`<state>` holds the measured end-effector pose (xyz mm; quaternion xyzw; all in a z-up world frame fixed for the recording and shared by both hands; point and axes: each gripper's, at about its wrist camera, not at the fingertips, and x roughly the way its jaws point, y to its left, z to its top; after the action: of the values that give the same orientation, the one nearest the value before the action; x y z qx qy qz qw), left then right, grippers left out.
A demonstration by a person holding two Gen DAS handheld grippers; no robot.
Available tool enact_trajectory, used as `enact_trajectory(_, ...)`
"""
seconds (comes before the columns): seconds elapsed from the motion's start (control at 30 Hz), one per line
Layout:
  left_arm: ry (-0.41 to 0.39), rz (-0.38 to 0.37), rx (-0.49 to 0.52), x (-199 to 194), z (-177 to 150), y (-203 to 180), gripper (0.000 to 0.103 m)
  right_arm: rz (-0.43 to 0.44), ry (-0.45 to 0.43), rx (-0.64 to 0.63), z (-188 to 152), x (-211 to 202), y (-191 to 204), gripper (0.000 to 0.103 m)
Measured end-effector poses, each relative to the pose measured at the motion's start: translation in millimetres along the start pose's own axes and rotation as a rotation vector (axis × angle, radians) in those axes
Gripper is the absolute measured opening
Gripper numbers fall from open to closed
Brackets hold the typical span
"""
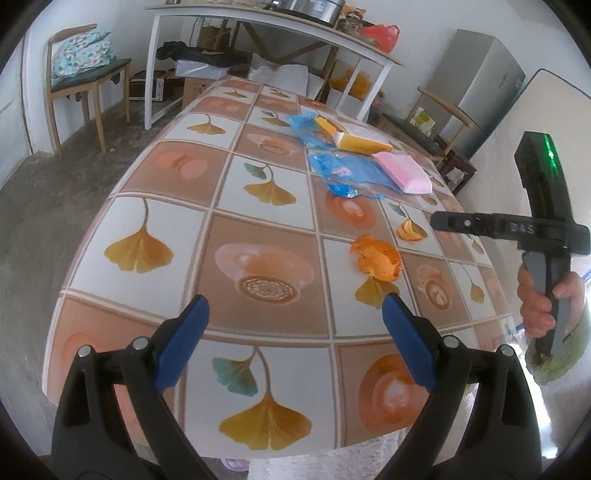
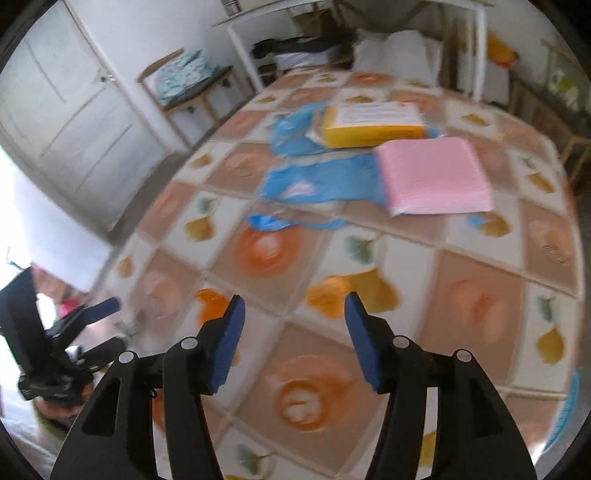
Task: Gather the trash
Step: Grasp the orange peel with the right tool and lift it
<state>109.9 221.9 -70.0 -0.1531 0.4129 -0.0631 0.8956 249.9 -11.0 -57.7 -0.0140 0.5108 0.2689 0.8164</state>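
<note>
Two pieces of orange peel lie on the patterned tablecloth (image 1: 266,192): a large one (image 1: 376,260) and a smaller one (image 1: 410,230) beyond it. My left gripper (image 1: 295,306) is open over the near part of the table, and the large peel is just past its right fingertip. Farther back lie crumpled blue plastic wrappers (image 1: 343,173), a yellow box (image 1: 360,142) and a pink pack (image 1: 402,171). My right gripper (image 2: 295,306) is open with nothing between its fingers. An orange peel (image 2: 327,293) shows just ahead of it, and another (image 2: 207,301) is by its left finger. The right wrist view is blurred.
The right gripper (image 1: 443,221), held by a hand (image 1: 541,302), hangs at the table's right edge. A wooden chair with a cushion (image 1: 85,62) and a white table (image 1: 258,22) loaded with things stand behind. A grey fridge (image 1: 480,85) is at the back right, a door (image 2: 74,110) at the left.
</note>
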Motion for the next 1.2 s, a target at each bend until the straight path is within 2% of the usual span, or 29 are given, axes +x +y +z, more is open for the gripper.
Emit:
enact_trajectory(0.1,0.010,-0.002,0.014,3,0,-5,0.091,-0.041,0.011,-0.012,4,12,-8,0.054)
enact_trajectory(0.23,0.013,0.002,0.025,5,1,-8,0.091,-0.091,0.025,-0.077,2,31,-1,0.044)
enact_trajectory(0.3,0.014,0.004,0.025,5,0,-8,0.091,-0.115,0.043,-0.113,-2,39,3,0.032)
enact_trajectory(0.37,0.015,0.006,0.025,5,0,-9,0.091,-0.153,0.035,-0.155,-6,41,8,0.025)
enact_trajectory(0.5,0.019,0.007,0.023,7,-1,-8,0.091,-0.140,0.013,-0.145,-8,37,6,0.008)
enact_trajectory(0.53,0.020,0.005,0.022,8,-1,-8,0.091,-0.136,0.010,-0.137,-8,36,5,0.007)
enact_trajectory(0.73,0.018,0.004,0.026,8,-1,-8,0.091,-0.083,-0.042,-0.118,-5,12,12,0.006)
enact_trajectory(0.87,0.018,0.005,0.024,8,-1,-7,0.091,0.044,-0.081,-0.131,-3,-8,36,0.006)
enact_trajectory(0.97,0.018,0.005,0.020,8,-1,-7,0.091,0.129,-0.074,-0.193,-7,-10,65,0.006)
enact_trajectory(1.1,0.017,-0.002,0.019,7,-1,-8,0.091,0.114,-0.022,-0.272,-13,13,88,0.006)
enact_trajectory(1.2,0.012,-0.007,0.026,7,-2,-8,0.091,0.075,0.019,-0.273,-14,30,86,0.006)
